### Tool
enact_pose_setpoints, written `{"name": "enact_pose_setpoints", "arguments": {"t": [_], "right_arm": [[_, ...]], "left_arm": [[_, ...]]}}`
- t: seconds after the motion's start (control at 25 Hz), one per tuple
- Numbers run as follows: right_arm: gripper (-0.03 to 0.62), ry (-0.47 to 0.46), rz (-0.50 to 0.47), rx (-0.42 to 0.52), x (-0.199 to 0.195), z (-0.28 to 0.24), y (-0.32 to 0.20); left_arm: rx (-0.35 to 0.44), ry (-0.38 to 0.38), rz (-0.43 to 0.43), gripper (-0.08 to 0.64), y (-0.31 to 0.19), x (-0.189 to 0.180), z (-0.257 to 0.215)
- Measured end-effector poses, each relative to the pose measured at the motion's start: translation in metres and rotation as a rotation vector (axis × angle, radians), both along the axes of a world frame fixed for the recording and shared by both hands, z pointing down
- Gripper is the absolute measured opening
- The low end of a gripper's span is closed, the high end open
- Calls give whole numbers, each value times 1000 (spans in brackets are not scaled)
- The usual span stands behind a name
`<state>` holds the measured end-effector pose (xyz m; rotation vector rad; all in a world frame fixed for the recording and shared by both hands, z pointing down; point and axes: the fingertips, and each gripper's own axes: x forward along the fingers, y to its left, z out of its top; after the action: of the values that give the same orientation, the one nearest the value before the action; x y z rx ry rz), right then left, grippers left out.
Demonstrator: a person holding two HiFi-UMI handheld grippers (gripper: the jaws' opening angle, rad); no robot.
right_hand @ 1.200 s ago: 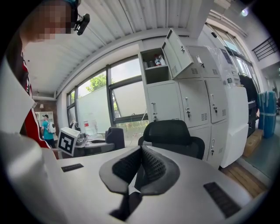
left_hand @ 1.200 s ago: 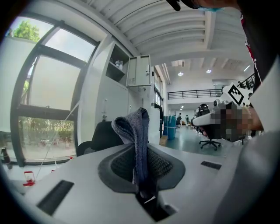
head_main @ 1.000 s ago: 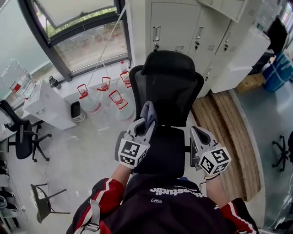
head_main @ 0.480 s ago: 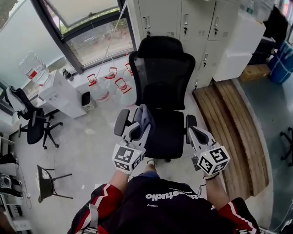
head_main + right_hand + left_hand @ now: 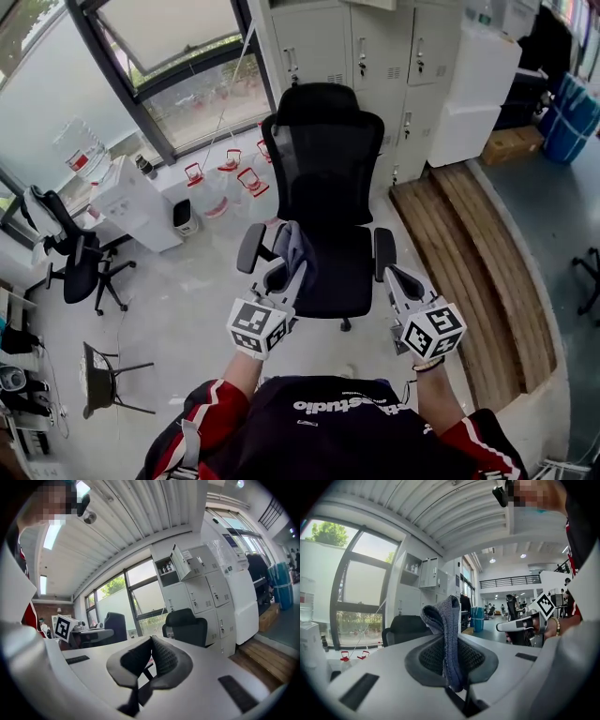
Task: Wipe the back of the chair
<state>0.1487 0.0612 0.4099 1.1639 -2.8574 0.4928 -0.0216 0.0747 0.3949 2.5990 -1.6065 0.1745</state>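
head view: the black mesh chair back is found straight ahead, nearer the left gripper, by which a grey terry cloth is pinched; the right gripper is pressed together, empty.

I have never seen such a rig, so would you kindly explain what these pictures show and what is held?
No robot: a person holds a pair of two-jaw grippers. One camera sits on the person's head, looking down; one rides on each gripper, looking along its jaws. The left gripper is shut on a folded grey-blue cloth. The right gripper is shut, its jaws together on nothing. Ahead, untouched, stands the black mesh office chair on the pale floor.
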Motion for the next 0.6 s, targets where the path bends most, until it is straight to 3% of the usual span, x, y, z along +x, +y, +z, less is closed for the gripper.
{"name": "enact_pose_setpoints", "arguments": {"t": [0.2, 0.6], "right_arm": [[14, 20, 29, 5, -8, -4, 54], [14, 66, 65, 45, -84, -9, 208]], "left_arm": [[12, -2, 24, 57, 51, -10, -5], [46, 18, 18, 57, 201, -97, -16]]}}
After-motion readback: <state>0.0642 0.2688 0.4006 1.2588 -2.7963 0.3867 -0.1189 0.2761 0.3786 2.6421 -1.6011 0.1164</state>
